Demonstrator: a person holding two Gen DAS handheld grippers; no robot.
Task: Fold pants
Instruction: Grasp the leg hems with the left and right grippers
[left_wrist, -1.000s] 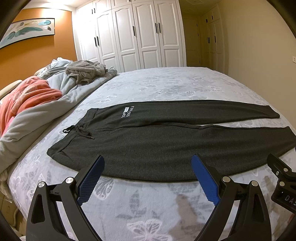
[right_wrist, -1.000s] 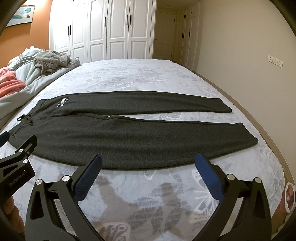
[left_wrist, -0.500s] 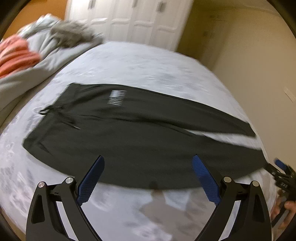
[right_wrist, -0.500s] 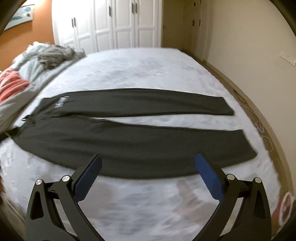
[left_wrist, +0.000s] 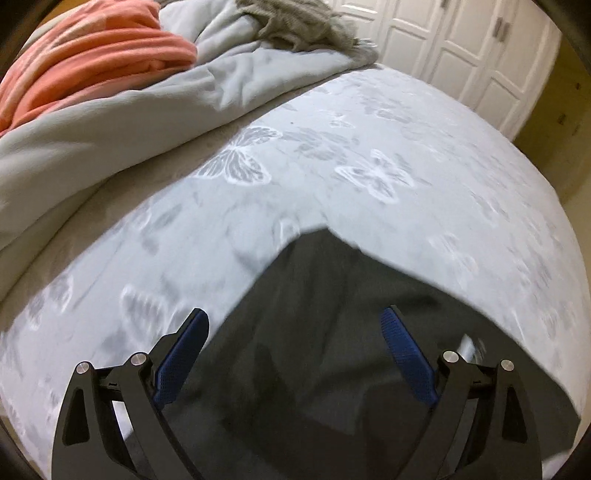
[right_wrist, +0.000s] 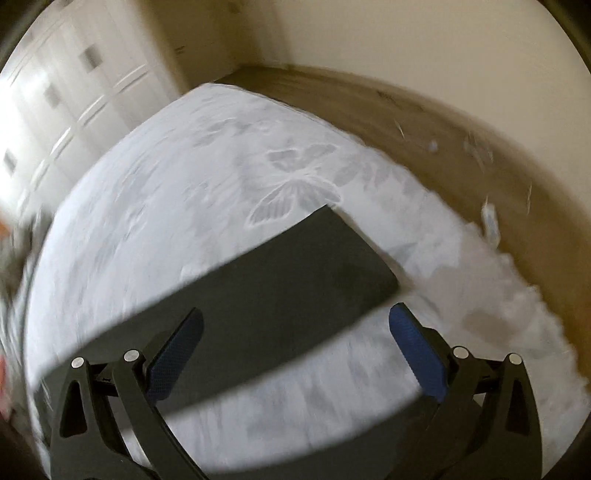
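Left wrist view: our left gripper (left_wrist: 295, 332) hangs wide-jawed above the dark pants (left_wrist: 332, 332)' waist corner; our right gripper (right_wrist: 295, 332), equally wide, hovers above 1 leg cuff (right_wrist: 354, 254).

No readable text, labels or numbers; white patch on pants (left_wrist: 468, 345) too blurred to read.

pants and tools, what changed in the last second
Both tools swung apart and dropped close over the pants: the left tool over the waist end, the right tool over a leg cuff. Both remain open, gripping nothing. The pants lie flat on the bed as before.
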